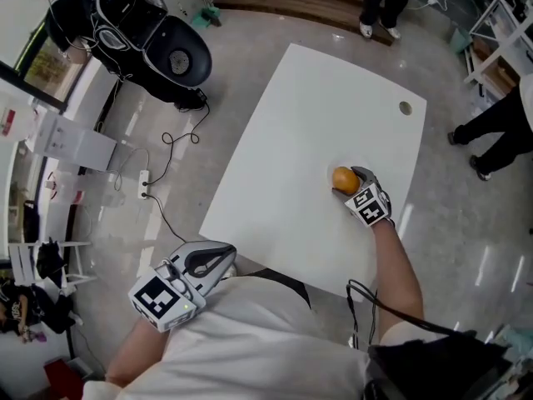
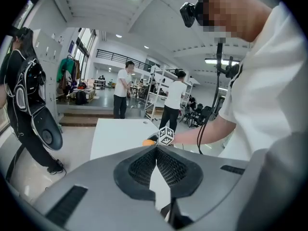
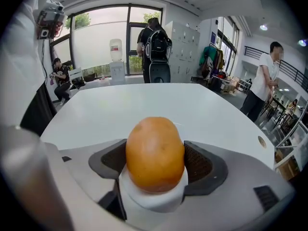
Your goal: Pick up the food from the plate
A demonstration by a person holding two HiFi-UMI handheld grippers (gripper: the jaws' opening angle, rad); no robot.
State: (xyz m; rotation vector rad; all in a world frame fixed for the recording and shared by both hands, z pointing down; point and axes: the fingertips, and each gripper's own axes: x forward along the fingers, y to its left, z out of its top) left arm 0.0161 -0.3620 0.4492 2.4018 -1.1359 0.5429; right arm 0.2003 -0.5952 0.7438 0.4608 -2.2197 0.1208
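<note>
An orange, egg-shaped piece of food [image 3: 155,153] stands on a small white plate [image 3: 154,202] on the white table [image 1: 291,132]. My right gripper [image 3: 155,170] reaches around it, a dark pad close on either side; the jaws stand wide and open. In the head view the food [image 1: 343,177] lies at the table's right side, just beyond the right gripper [image 1: 350,185]. My left gripper [image 1: 223,258] hangs off the table's near left corner by my body. Its pads [image 2: 144,167] meet with nothing between them.
A small round hole [image 1: 405,107] sits in the table's far right corner. People stand on the floor at the right [image 1: 500,127] and beyond the far edge [image 1: 383,2]. A black rig [image 1: 154,40] and a power strip with cables [image 1: 146,183] lie at the left.
</note>
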